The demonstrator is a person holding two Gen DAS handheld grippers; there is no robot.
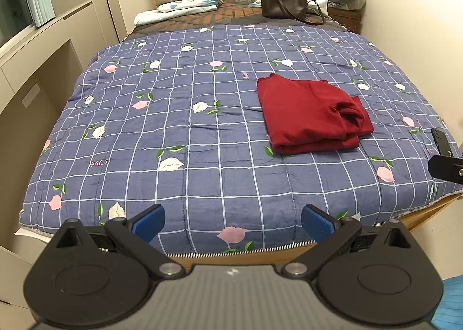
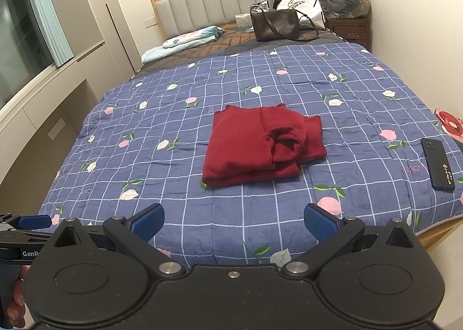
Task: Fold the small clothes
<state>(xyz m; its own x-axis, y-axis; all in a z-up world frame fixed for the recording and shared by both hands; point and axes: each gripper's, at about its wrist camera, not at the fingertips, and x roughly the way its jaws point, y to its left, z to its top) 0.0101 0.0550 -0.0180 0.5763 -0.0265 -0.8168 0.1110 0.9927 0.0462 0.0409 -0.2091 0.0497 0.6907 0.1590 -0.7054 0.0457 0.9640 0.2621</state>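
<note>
Both wrist cameras sit just behind their own spread, blue-padded jaws at the foot of the bed, looking forward and slightly down along the blue checked floral quilt [image 1: 202,127] toward the grey padded headboard [image 2: 225,0]. The left view places the folded dark red garment [image 1: 309,115] ahead and right of its jaws, well apart; the right view holds it ahead, roughly centred between them. Both views share quilt, garment, headboard and the dark brown shoulder bag [image 2: 275,24].

- left gripper [image 1: 233,221]: jaws spread wide, blue pads [image 1: 149,221] apart, nothing between, held level
- right gripper [image 2: 233,221]: jaws spread wide, empty, level
- person's fingers [image 2: 16,305] wrap the left handle
</note>
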